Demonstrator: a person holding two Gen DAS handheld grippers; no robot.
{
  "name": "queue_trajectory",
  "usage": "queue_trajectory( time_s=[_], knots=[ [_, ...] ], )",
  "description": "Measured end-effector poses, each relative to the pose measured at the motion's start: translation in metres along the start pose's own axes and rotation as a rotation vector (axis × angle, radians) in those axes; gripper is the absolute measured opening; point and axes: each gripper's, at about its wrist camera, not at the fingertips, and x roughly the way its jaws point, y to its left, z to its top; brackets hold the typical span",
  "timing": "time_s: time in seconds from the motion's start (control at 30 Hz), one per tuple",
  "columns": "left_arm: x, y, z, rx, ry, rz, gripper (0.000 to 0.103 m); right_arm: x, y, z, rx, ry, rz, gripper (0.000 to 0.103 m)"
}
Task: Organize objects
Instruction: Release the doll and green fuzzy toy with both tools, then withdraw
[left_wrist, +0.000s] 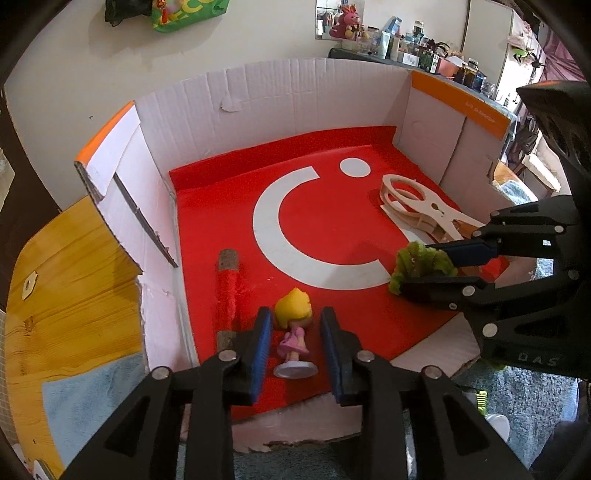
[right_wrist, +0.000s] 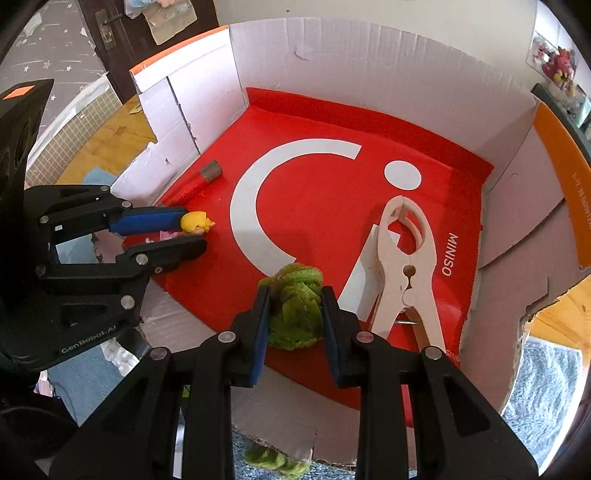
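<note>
Toys in a white cardboard box
Blonde pink-dressed figurine lies head toward the far wall between the left gripper's parted, non-touching pads; right gripper clamps green fuzzy yarn.

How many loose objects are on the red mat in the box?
4: a doll near the front left, a red stick by the left wall, green yarn front centre, wooden tongs on the right. None seems hidden.

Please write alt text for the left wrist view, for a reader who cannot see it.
The left hand-held gripper straddles a small doll with yellow hair and a pink dress, lying on a red sheet inside a white cardboard box. To its right, the right hand-held gripper clamps a green fuzzy bundle; a large white clip lies behind.
</note>
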Motion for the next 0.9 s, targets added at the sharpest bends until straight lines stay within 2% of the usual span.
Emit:
queue_trajectory(
  time_s=[0.4, 0.43, 0.5, 0.53, 0.57, 0.7, 0.9],
  knots=[
    [-0.001, -0.003, -0.001, 0.004, -0.002, -0.005, 0.034, -0.005, -0.002, -0.003, -0.012, -0.002, -0.011, 0.028],
    [-0.002, -0.003, -0.001, 0.004, -0.003, -0.005, 0.035, -0.005, -0.002, -0.003, -0.013, -0.003, -0.013, 0.030],
    [-0.003, -0.003, -0.001, 0.003, -0.006, -0.008, 0.038, 0.001, -0.001, 0.001, -0.013, -0.003, -0.016, 0.042],
    [-0.003, -0.003, -0.001, 0.003, -0.007, -0.009, 0.038, 0.001, -0.001, 0.001, -0.016, -0.007, -0.016, 0.059],
    [-0.004, -0.003, -0.001, 0.003, -0.008, -0.010, 0.038, -0.001, 0.000, 0.000, -0.023, -0.019, -0.021, 0.064],
    [-0.005, -0.002, -0.001, -0.002, -0.012, -0.011, 0.039, 0.004, 0.003, 0.004, -0.035, -0.027, -0.031, 0.064],
    [-0.008, -0.001, -0.001, -0.008, -0.021, -0.014, 0.045, 0.000, 0.003, 0.002, -0.034, -0.024, -0.020, 0.064]
  ],
)
